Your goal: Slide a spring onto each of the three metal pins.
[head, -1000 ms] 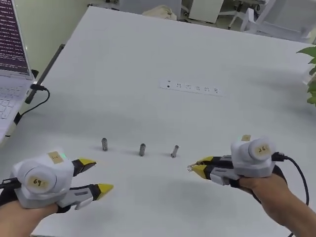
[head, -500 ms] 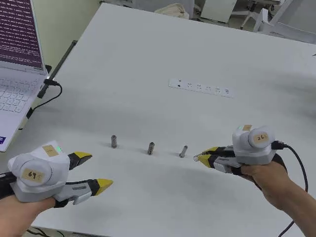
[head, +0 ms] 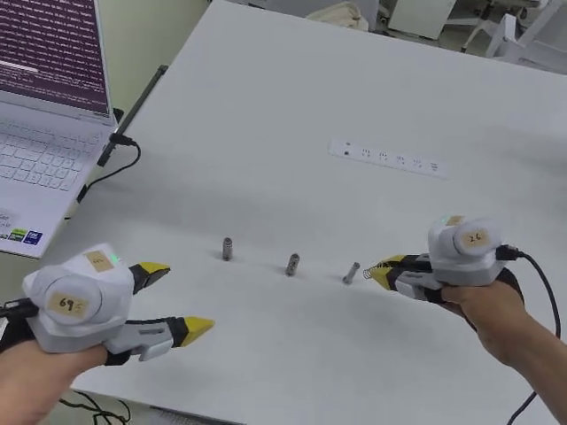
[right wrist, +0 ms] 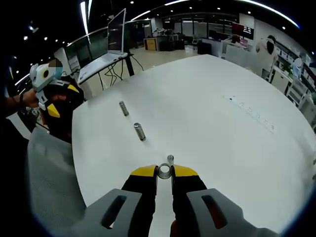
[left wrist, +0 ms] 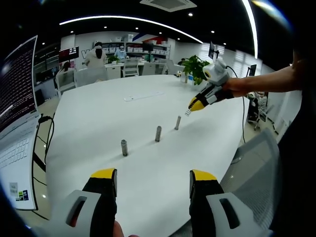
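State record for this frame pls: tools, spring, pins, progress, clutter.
left tool: open, empty, hovering over the near edge of the table
right tool: shut on spring, tip right beside the rightmost pin
spring: held between the jaws, not yet on a pin
rightmost pin: upright, bare
middle pin: upright, appears to carry a spring
leftmost pin: upright, appears to carry a spring
clutter: laptop at left, power strip beyond the pins
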`<state>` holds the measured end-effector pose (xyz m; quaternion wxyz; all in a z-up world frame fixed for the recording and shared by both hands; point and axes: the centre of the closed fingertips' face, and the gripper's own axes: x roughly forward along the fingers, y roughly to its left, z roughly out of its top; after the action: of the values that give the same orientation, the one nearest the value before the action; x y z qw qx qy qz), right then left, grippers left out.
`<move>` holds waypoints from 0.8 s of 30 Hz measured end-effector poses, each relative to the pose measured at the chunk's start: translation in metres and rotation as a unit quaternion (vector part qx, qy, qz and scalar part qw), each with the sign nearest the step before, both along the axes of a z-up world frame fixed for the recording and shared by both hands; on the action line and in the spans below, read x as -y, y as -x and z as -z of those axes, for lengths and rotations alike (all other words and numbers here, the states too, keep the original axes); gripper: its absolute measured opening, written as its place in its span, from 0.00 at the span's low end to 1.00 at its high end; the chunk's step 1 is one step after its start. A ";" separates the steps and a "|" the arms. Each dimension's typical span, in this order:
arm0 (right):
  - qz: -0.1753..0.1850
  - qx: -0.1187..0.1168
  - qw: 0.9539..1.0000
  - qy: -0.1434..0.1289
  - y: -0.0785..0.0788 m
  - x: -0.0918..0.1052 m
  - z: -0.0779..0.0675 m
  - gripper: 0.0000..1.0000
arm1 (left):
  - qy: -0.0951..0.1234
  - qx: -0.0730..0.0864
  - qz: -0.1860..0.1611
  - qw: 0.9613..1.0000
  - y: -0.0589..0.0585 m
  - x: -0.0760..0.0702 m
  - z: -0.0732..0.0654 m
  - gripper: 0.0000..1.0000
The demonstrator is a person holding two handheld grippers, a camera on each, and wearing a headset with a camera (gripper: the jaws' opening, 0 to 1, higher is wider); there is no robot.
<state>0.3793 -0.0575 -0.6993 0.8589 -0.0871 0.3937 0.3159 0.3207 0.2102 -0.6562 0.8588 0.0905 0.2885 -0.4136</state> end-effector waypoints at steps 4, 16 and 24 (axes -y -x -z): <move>-0.001 -0.002 1.000 0.004 -0.005 -0.003 0.003 0.09 | -0.001 -0.002 -0.006 1.000 -0.001 -0.005 0.001 0.55; -0.008 -0.009 1.000 0.020 -0.018 -0.008 0.012 0.09 | 0.001 -0.008 -0.017 1.000 0.000 -0.013 0.005 0.54; -0.017 -0.014 0.999 0.029 -0.020 -0.009 0.017 0.09 | 0.001 -0.010 -0.021 1.000 -0.001 -0.016 0.007 0.54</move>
<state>0.3994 -0.0490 -0.7167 0.8449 -0.1147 0.4130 0.3199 0.3216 0.2261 -0.6629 0.8642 0.0795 0.2986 -0.3969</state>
